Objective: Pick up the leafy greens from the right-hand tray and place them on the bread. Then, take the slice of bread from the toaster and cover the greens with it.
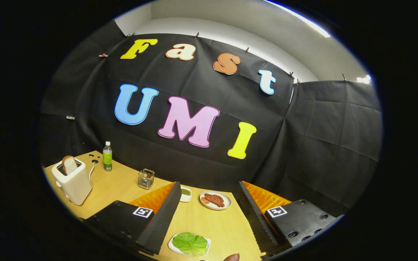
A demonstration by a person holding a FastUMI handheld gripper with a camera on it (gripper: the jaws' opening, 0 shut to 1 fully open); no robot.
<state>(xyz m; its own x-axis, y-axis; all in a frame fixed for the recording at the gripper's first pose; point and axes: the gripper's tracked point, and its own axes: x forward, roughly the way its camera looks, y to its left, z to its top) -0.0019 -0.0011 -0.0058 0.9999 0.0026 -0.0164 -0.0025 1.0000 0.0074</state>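
Gripper (pixel 209 214): jaws spread wide, holding nothing, greens (pixel 190 243) between the fingers. Toaster (pixel 72 180) with bread (pixel 69 165) at ten o'clock; meat plate (pixel 215 200) at twelve.

The table (pixel 209 224) has a pale wood-look top, smooth with a soft sheen. The toaster (pixel 74 183) at the far left looks like smooth, slightly glossy plastic, and the bread slice (pixel 69 164) standing in it is matt and porous with a darker crust. The bottle (pixel 107 156) behind it is clear, shiny plastic. The small holder (pixel 146 178) looks like wire metal. The leafy greens (pixel 190 243) near the open gripper (pixel 209 214) are glossy and crinkled, lying on a smooth tray (pixel 172 248). The far plate (pixel 215 200) looks glazed. The booth wall (pixel 321 137) is matt, creased cloth
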